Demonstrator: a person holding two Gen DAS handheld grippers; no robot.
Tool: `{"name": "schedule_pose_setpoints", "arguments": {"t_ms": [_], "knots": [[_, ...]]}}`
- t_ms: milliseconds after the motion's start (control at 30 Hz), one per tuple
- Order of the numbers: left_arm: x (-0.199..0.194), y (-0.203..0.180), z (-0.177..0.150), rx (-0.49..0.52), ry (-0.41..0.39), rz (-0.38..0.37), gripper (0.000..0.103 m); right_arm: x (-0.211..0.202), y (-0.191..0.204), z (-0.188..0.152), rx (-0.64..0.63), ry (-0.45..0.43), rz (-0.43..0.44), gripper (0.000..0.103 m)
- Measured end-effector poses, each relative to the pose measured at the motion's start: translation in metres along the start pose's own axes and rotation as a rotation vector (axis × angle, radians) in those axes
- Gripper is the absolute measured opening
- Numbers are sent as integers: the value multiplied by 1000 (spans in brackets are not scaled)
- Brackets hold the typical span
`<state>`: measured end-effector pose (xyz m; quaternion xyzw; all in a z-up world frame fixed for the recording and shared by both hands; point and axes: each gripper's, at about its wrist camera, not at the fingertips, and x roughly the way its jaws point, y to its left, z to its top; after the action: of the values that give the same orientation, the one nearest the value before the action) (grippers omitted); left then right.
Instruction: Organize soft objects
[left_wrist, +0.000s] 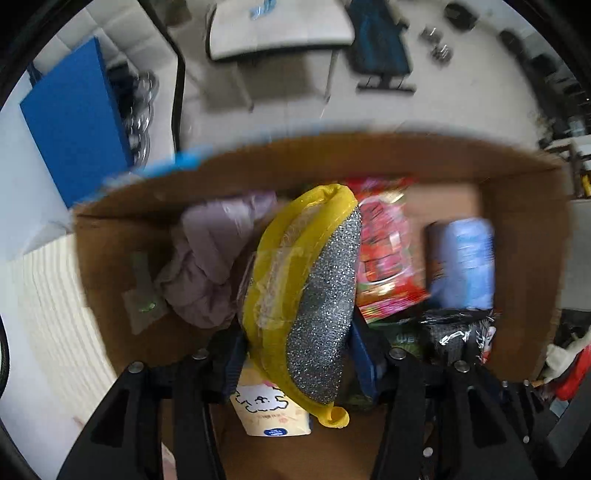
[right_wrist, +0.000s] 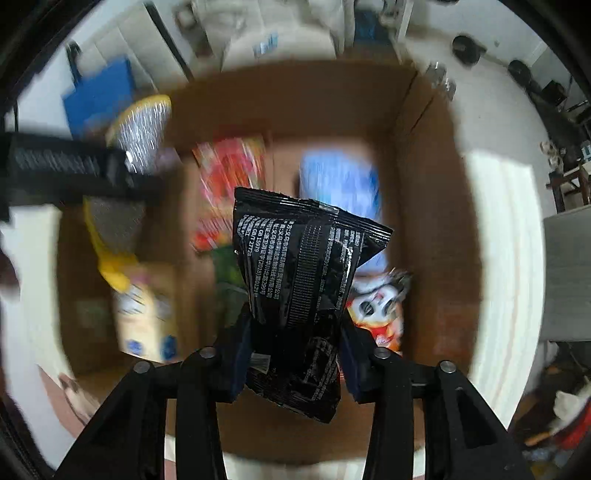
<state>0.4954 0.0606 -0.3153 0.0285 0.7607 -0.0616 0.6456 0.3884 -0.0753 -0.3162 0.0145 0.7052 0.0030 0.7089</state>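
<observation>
My left gripper (left_wrist: 295, 354) is shut on a yellow-rimmed scouring pad (left_wrist: 314, 288) with a glittery silver face, held over an open cardboard box (left_wrist: 524, 229). My right gripper (right_wrist: 295, 354) is shut on a black snack bag (right_wrist: 306, 295) with white print, held above the same box (right_wrist: 436, 221). The pad and the left gripper also show in the right wrist view (right_wrist: 140, 129) at the upper left. The black bag shows in the left wrist view (left_wrist: 458, 332) at the lower right.
Inside the box lie a lilac garment (left_wrist: 210, 258), a red snack pack (left_wrist: 384, 258), a blue tissue pack (left_wrist: 461, 262), a cream tissue pack (left_wrist: 269, 413), a green pack (right_wrist: 229, 280) and a printed packet (right_wrist: 380, 310). The box stands on a white table (left_wrist: 44, 314). A blue board (left_wrist: 74, 122) stands left.
</observation>
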Motion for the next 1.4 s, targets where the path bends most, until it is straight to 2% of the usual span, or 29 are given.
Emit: {"name": "schedule_pose_setpoints", "arguments": {"t_ms": [100,200,267,333,400,433,500,567,667,767,833,1133,1400], "knots": [[8,1,5,-8,7,-5,49,8,-7,0,37,-1,17,54],[5,6,7,-13,-19,-23,63,2,-13,0,55,-17,21,55],[3,10,7,-21,-28,-38,66,2,-17,2,59,-14,24,56],[0,13,7,-30,-36,-46,89,-2,-19,4,62,-24,14,57],[-3,15,7,-28,-54,-43,97,-6,-24,6,68,-26,25,67],[-5,15,7,-24,-55,-35,97,-8,-23,7,65,-25,23,71],[-7,15,5,-16,-63,-31,98,-11,-23,8,57,-24,-2,89],[-10,17,2,-20,-73,-36,100,-14,-22,9,54,-28,-4,94],[-16,18,-5,-27,-90,-41,101,-24,-14,11,58,-39,-10,95],[-21,21,-16,-33,-117,-30,101,-33,-11,12,61,-56,-34,103],[-25,23,-29,-40,-145,-22,101,-37,-14,13,69,-70,-59,103],[-34,39,-89,-115,-213,-48,101,-49,-30,6,89,-92,-55,103],[-67,34,-149,-157,-326,-15,101,-90,-24,-20,42,-168,-50,103]]}}
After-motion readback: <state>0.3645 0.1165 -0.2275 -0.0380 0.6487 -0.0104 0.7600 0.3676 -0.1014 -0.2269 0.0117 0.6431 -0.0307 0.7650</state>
